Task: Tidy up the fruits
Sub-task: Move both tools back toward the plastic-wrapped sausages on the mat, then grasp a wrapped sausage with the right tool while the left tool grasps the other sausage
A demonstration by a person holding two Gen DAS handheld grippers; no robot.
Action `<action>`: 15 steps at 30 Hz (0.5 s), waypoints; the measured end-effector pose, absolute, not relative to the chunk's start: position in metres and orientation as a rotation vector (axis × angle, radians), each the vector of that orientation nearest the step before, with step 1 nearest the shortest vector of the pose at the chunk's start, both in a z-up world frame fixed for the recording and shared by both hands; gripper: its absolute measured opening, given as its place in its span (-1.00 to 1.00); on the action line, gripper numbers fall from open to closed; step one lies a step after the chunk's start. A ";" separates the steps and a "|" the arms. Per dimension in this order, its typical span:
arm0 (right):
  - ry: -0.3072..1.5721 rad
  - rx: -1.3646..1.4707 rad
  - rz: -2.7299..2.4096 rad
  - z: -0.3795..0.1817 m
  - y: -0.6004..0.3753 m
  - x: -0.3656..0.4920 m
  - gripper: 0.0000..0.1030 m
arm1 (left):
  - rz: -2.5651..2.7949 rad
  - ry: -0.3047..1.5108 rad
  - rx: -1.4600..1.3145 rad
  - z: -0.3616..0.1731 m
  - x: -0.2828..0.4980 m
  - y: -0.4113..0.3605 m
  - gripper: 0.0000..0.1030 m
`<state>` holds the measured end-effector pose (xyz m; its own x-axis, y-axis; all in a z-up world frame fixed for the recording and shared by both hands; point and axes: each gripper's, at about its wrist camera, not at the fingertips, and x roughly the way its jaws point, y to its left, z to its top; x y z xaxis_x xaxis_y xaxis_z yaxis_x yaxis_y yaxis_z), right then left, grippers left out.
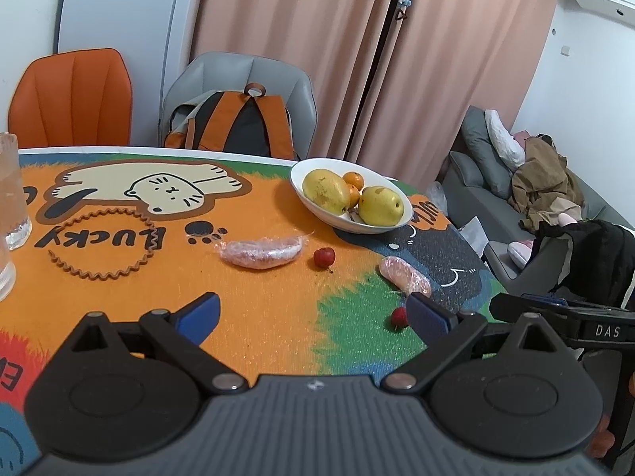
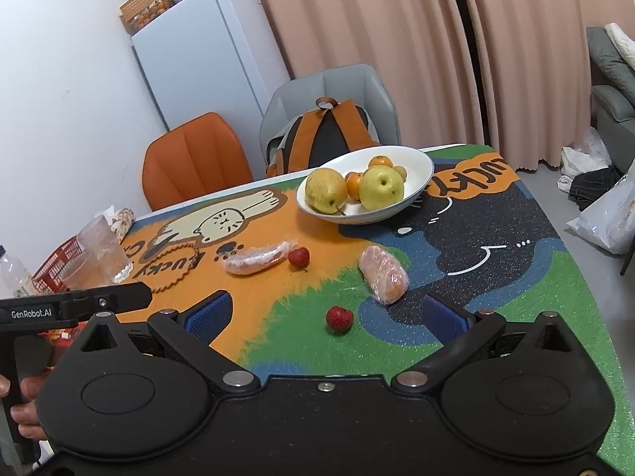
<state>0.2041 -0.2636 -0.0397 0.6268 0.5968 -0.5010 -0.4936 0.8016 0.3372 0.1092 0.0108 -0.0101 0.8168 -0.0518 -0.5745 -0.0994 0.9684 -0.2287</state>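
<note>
A white bowl (image 1: 349, 227) (image 2: 420, 158) holds two yellow pears (image 1: 325, 190) (image 2: 381, 187) and several small oranges (image 1: 353, 180) (image 2: 380, 162). On the cartoon mat lie two plastic-wrapped pinkish pieces (image 1: 262, 254) (image 1: 405, 275) (image 2: 260, 258) (image 2: 383, 275). Two small red fruits lie there too, one farther (image 1: 324, 256) (image 2: 298, 257) and one nearer (image 1: 399, 317) (image 2: 339, 319). My left gripper (image 1: 315, 313) is open and holds nothing; its right finger partly hides the nearer red fruit. My right gripper (image 2: 327, 315) is open, and the nearer red fruit lies between its blue fingers (image 2: 210, 317).
Clear glasses (image 1: 12, 198) (image 2: 103, 250) and a red basket (image 2: 55, 265) stand at the table's left. Behind the table are an orange chair (image 2: 194, 158) and a grey chair carrying a backpack (image 1: 238, 123). A sofa (image 1: 496, 198) is to the right. A hand (image 2: 24, 396) grips the left gripper's handle.
</note>
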 end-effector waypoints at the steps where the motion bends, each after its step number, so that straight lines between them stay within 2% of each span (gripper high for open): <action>1: 0.636 0.171 0.631 -0.040 -0.263 0.204 1.00 | 0.025 0.617 -0.252 -0.011 0.109 0.011 0.92; 15: 0.657 0.169 0.626 -0.054 -0.261 0.211 1.00 | 0.035 0.644 -0.239 -0.025 0.117 0.017 0.92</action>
<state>0.2110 -0.2614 -0.0539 0.6164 0.5929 -0.5182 -0.4893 0.8040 0.3379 0.1168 0.0174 -0.0247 0.8003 -0.0414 -0.5982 -0.1067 0.9719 -0.2100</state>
